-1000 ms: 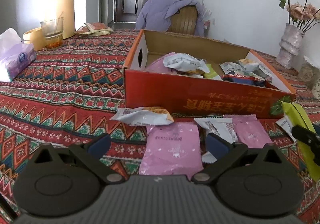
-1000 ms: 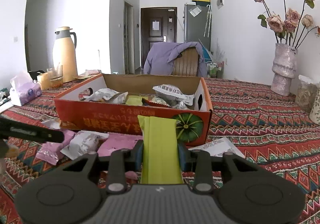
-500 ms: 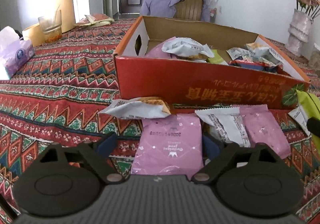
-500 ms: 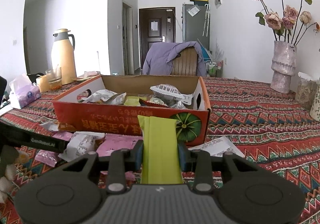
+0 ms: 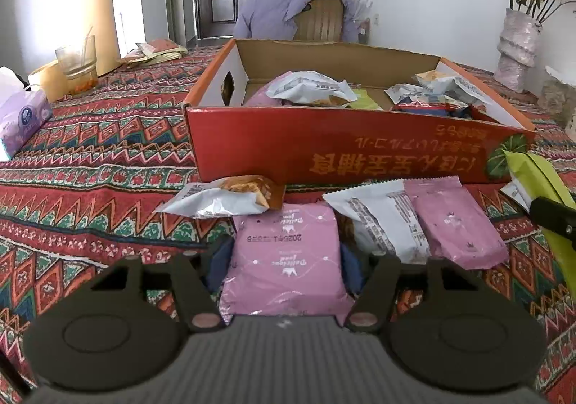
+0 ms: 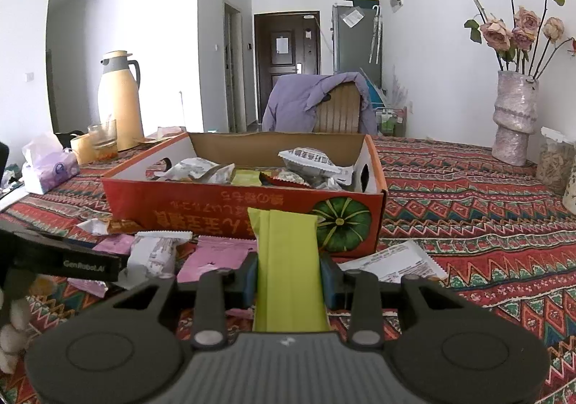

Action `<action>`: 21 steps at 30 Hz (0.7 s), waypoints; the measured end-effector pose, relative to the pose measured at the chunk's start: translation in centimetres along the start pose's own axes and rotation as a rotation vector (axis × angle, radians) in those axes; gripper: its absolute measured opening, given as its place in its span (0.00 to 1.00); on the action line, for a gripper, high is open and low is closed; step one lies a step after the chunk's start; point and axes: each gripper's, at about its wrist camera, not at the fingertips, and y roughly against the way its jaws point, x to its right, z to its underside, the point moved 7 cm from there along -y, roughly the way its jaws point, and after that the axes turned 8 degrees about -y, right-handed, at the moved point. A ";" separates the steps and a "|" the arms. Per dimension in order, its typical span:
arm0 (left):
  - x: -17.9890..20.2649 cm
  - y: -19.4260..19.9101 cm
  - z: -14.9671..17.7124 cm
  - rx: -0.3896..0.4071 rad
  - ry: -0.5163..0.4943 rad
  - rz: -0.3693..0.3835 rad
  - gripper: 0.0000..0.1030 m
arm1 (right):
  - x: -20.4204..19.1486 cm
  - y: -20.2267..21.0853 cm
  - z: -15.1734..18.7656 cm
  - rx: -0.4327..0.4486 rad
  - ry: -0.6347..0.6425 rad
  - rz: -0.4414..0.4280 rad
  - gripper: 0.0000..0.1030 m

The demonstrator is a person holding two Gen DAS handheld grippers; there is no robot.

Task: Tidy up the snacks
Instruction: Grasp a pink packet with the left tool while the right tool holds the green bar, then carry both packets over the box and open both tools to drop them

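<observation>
Left gripper (image 5: 284, 256) is closing its fingers (image 5: 219, 261) round the pink packet (image 5: 286, 260) lying flat on the counter (image 5: 90, 188), prob. to lift it into the red box (image 5: 342, 152) just behind. Pads look right at its edges; firm contact unclear. Right gripper (image 6: 288, 278) clamps the green packet (image 6: 286, 260) upright, ready to drop in. Only the right view shows the box's pumpkin end & a white wrapper (image 6: 392, 261) beside it.
</observation>
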 end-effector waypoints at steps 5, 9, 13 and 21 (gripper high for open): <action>0.0 0.8 0.5 0.001 0.000 0.010 0.61 | -0.5 0.1 0.2 -0.001 0.004 -0.011 0.33; 0.0 1.9 0.9 0.007 0.006 0.044 0.61 | -0.7 0.4 0.2 0.002 0.005 -0.017 0.33; 0.0 3.2 1.0 0.029 0.017 0.066 0.61 | -0.7 0.6 0.2 0.004 0.006 -0.018 0.33; 0.2 5.9 0.8 0.094 0.007 0.096 0.61 | -0.8 0.8 0.1 0.009 0.004 -0.019 0.33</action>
